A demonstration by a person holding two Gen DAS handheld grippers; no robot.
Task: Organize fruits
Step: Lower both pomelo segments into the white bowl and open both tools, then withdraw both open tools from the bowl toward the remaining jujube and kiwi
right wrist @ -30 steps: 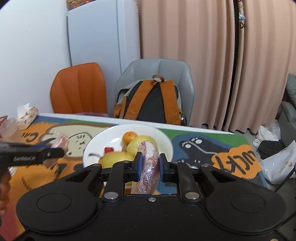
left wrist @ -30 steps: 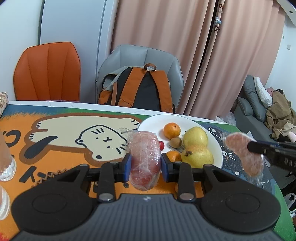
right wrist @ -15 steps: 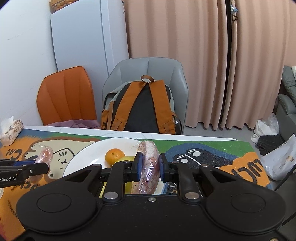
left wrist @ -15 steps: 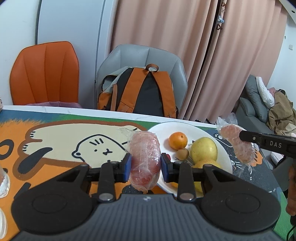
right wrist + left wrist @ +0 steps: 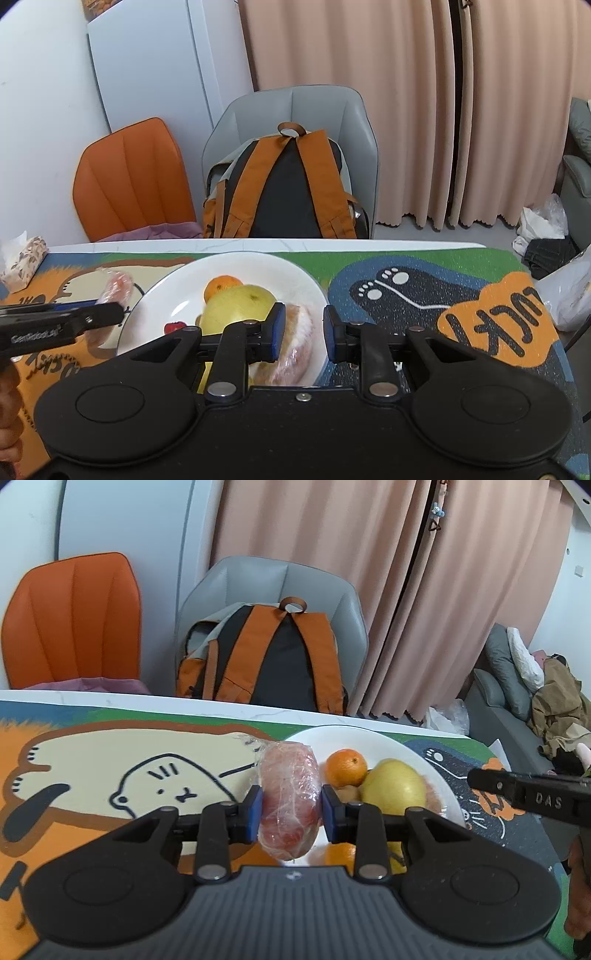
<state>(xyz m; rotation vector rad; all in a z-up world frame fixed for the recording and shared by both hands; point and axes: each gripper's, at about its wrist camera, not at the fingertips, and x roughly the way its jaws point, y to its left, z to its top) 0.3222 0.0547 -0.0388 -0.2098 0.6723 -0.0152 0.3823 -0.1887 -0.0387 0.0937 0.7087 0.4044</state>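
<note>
**One wrapped piece gripped on the left, one let go over the plate on the right**

Left wrist view. My left gripper (image 5: 289,809) is clenched on a pink fruit piece in cling film (image 5: 289,800). The blue pads press its two flanks, and it stands upright between them, its lower end hanging below the fingers. I judge it is held above the table mat (image 5: 92,760), just left of the white plate (image 5: 439,775), so it can be carried across to join the rest. On the plate lie a tangerine (image 5: 346,768) at the far side and a large yellow pear (image 5: 393,791) to its right. The right gripper's dark finger (image 5: 532,797) pokes in from the right edge, past the plate's right rim.

Right wrist view. My right gripper (image 5: 300,331) has its fingers spread, with a clear gap beside the right pad. A second wrapped pink piece (image 5: 293,341) sits below and between them, closer to the left pad; whether it touches that pad I cannot tell. It appears to rest on the plate's near right part, against the pear (image 5: 240,308), so I take it as placed and released. A small red fruit (image 5: 175,326) lies left of the pear.
</note>
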